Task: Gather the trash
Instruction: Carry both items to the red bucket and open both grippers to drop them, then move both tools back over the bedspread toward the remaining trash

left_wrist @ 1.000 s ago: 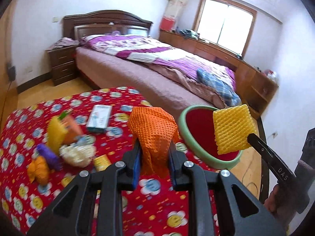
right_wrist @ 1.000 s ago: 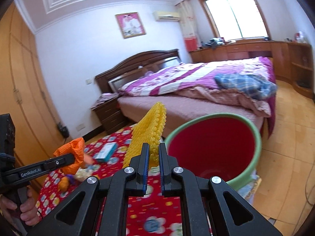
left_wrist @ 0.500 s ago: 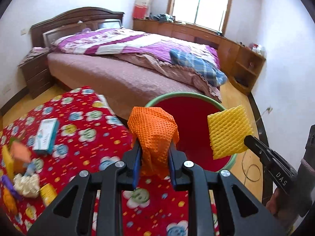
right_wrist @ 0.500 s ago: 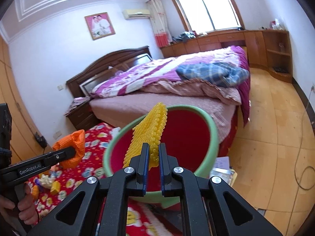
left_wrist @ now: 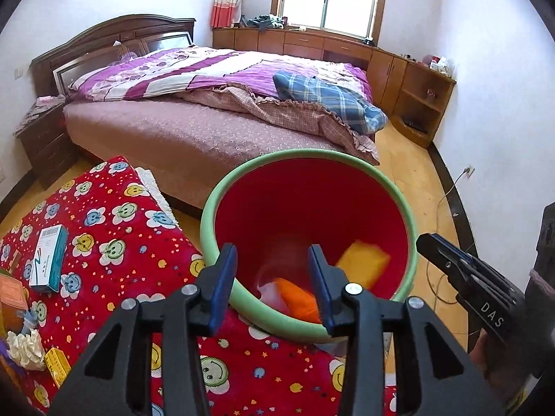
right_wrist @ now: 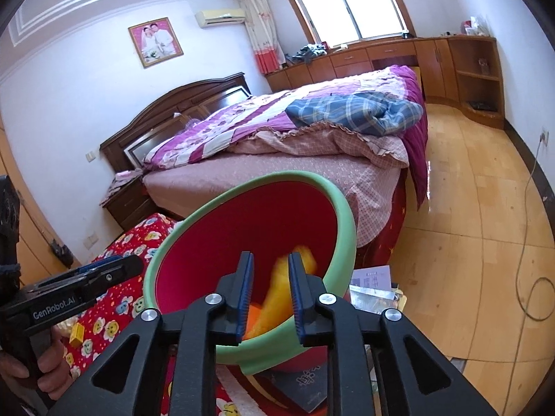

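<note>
Both claws gape wide and empty, left claw point(left_wrist: 274, 279) and right claw point(right_wrist: 270, 293), over the round green-rimmed red bin point(left_wrist: 399, 194). Inside lie blurred orange netting point(left_wrist: 295, 296) and yellow foam mesh point(left_wrist: 362, 263).

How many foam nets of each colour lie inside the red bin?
Orange foam net: 1
Yellow foam net: 1
Total: 2, both inside the red bin.
</note>
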Tool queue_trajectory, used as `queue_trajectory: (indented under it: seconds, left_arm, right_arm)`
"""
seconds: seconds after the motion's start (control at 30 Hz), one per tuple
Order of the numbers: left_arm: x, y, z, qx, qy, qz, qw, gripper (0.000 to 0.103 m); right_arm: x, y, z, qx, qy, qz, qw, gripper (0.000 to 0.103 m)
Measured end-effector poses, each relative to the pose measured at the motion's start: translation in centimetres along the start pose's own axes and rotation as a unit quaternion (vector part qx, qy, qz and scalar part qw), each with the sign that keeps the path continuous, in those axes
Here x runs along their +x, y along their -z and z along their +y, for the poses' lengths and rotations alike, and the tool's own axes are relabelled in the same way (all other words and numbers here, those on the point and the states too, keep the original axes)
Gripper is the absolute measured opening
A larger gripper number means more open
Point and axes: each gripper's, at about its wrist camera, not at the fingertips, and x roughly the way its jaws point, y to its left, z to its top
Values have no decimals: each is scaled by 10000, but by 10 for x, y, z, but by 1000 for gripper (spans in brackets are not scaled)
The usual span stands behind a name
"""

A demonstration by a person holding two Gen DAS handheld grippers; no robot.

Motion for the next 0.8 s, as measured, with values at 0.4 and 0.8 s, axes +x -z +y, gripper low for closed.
queue_trajectory:
  seconds: [0.4, 0.8]
  left_arm:
    - [-19, 8, 17, -369, -94, -20, 9993, 42]
    - [-59, 34, 48, -827, -394, -59, 9958, 42]
  right_arm:
    - [-10, -2, 9, -28, -97, -51, 9999, 37]
    - [-26, 3, 39, -202, -372, -61, 9991, 50]
